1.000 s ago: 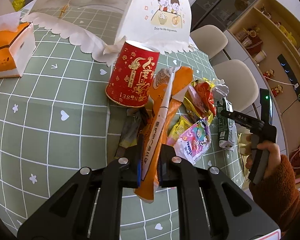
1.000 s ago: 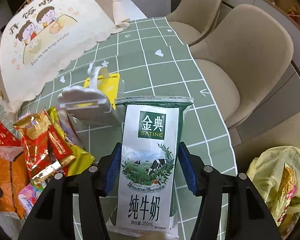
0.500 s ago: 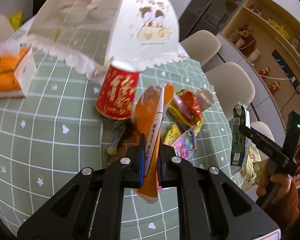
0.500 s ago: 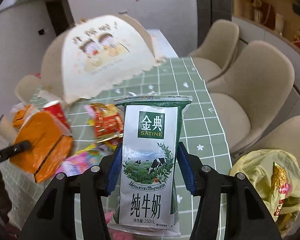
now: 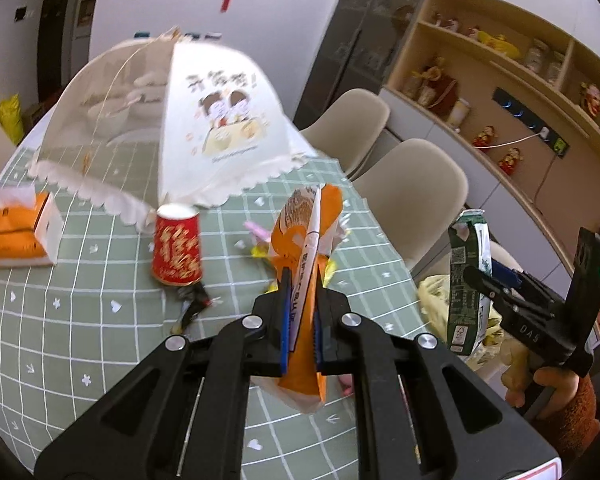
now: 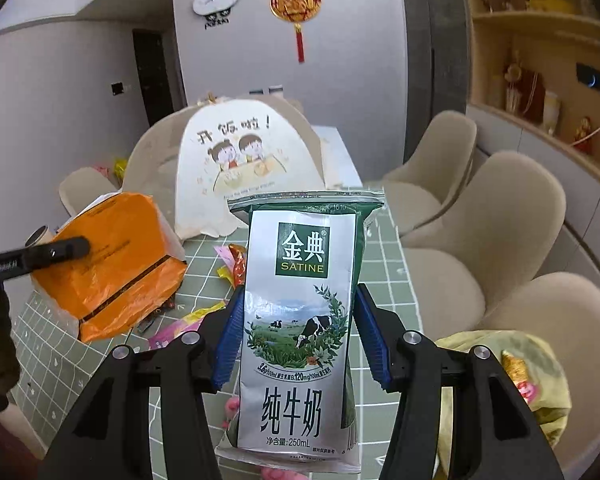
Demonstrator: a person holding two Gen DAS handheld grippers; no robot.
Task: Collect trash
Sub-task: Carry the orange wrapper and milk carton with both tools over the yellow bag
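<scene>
Above the littered table [image 5: 80, 320], the left hand-held gripper [image 5: 300, 320] clamps an orange snack wrapper [image 5: 300, 240] while the right hand-held gripper [image 6: 296, 336] grips a milk carton [image 6: 300, 300]; both need firm holds until over the yellow trash bag [image 6: 540, 360].

Ahead of my left claw [image 5: 300, 312], the red paper cup [image 5: 176, 250] and the food cover [image 5: 172, 128] block the table's [image 5: 80, 308] centre; the tissue box [image 5: 18, 232] blocks the far left. Bare cloth lies open at near left. Beside my right claw [image 6: 296, 332], chairs [image 6: 512, 240] line the table edge, and the yellow bag [image 6: 540, 376] sits just below.
</scene>
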